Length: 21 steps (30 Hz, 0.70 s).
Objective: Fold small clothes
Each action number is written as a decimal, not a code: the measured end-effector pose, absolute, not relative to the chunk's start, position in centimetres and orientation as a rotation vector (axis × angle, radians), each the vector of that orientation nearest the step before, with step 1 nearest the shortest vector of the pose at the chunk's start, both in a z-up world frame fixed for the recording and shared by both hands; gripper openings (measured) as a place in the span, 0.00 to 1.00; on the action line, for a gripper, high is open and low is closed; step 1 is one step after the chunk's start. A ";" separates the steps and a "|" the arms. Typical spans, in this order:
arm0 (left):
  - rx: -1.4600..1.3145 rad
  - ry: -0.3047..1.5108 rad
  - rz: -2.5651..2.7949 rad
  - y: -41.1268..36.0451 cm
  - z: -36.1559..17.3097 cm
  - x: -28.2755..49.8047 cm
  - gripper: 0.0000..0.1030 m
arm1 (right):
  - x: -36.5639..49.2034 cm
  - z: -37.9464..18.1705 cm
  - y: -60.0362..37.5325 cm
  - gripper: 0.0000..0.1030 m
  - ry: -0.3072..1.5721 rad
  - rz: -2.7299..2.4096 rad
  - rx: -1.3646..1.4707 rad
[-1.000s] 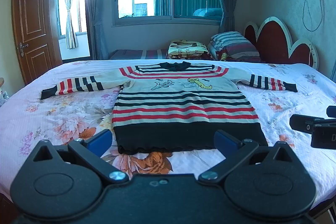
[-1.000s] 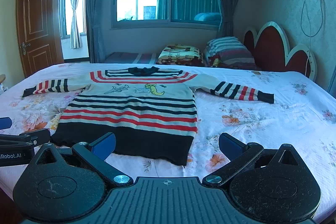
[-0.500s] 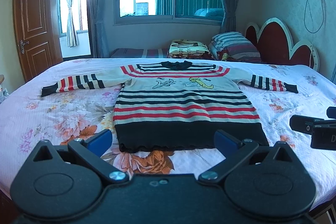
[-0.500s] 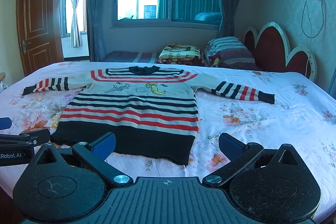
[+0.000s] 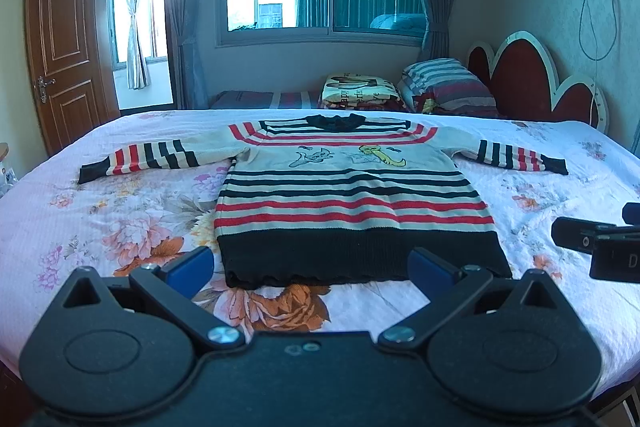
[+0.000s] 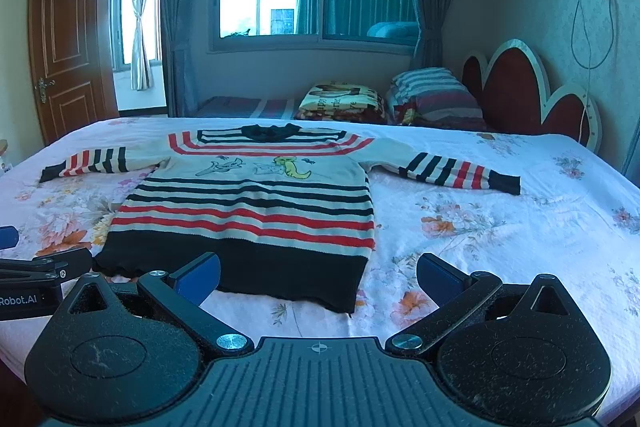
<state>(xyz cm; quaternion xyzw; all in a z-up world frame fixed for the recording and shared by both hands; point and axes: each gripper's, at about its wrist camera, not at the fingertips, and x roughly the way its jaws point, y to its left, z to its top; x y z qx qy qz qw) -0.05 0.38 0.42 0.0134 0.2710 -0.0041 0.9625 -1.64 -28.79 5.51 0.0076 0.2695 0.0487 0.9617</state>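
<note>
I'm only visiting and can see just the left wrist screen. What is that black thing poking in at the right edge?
Observer: That is the right gripper. Its own camera shows both blue-padded fingers spread wide, holding nothing.
Operator: Is it over the sweater?
Observer: Partly. In that view the near right hem corner of the striped sweater lies between the fingers, and nothing grips it.
Operator: Can that camera see my gripper too?
Observer: Yes. The left gripper pokes in at its left edge, with "Robot.AI" printed on its side.
</note>
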 end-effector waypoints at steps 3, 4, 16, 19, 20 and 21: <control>0.029 0.549 -0.010 0.2 0.4 0.0 1.00 | -1.5 5.4 -28.9 1.00 0.547 0.098 0.015; 0.030 0.549 -0.010 0.2 0.4 0.0 1.00 | -1.5 5.4 -29.0 1.00 0.549 0.100 0.014; -0.041 0.510 -0.010 -0.3 0.8 0.2 1.00 | -0.8 5.1 -30.1 1.00 0.514 0.054 0.014; -0.030 0.496 -0.041 -0.8 0.9 0.7 1.00 | -0.5 5.1 -31.2 1.00 0.511 0.028 0.042; -0.004 0.484 -0.048 -1.2 0.9 0.9 1.00 | -0.3 5.1 -31.8 1.00 0.509 0.020 0.056; 0.032 0.470 -0.056 -1.8 0.8 1.0 1.00 | -0.1 5.1 -32.3 1.00 0.508 0.011 0.068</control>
